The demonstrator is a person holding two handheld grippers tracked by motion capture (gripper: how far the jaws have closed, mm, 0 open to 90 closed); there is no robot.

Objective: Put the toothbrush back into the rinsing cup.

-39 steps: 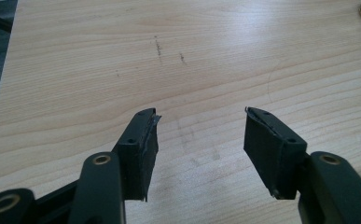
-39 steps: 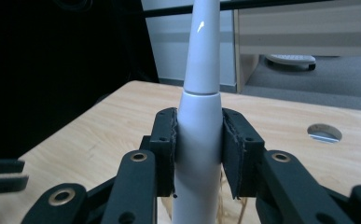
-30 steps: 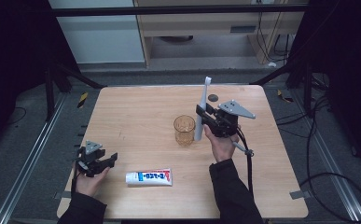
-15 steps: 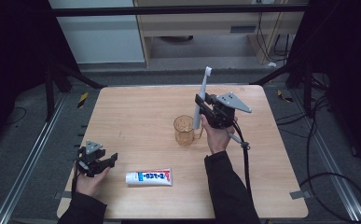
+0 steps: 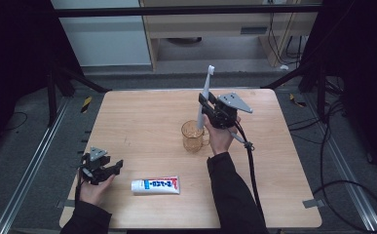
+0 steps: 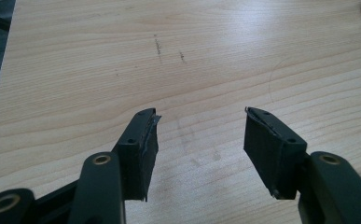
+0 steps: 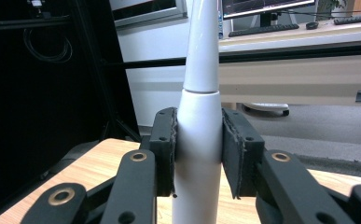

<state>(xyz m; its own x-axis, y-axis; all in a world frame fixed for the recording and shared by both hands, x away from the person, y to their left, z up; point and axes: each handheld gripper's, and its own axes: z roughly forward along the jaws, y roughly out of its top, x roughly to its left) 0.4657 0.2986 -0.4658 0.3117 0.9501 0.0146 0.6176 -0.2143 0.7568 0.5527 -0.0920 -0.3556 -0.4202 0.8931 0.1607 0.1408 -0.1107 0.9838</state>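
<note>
- Right gripper (image 7: 198, 154) has its black padded jaws pinching the white toothbrush (image 7: 198, 140) by the fat handle, one pad on each side.
- The toothbrush stands nearly upright above the table (image 5: 142, 122), brush head at the top, smooth glossy plastic tapering to a thin neck.
- Its lower end hangs right over the cup (image 5: 194, 135), a clear amber tumbler with a side handle, standing mid-table.
- Left gripper (image 6: 199, 140) sits low at the near left edge, jaws spread wide, bare pale wood grain between the pads.
- A white toothpaste tube (image 5: 155, 185) with blue lettering lies flat near the front edge, well apart from the cup.
</note>
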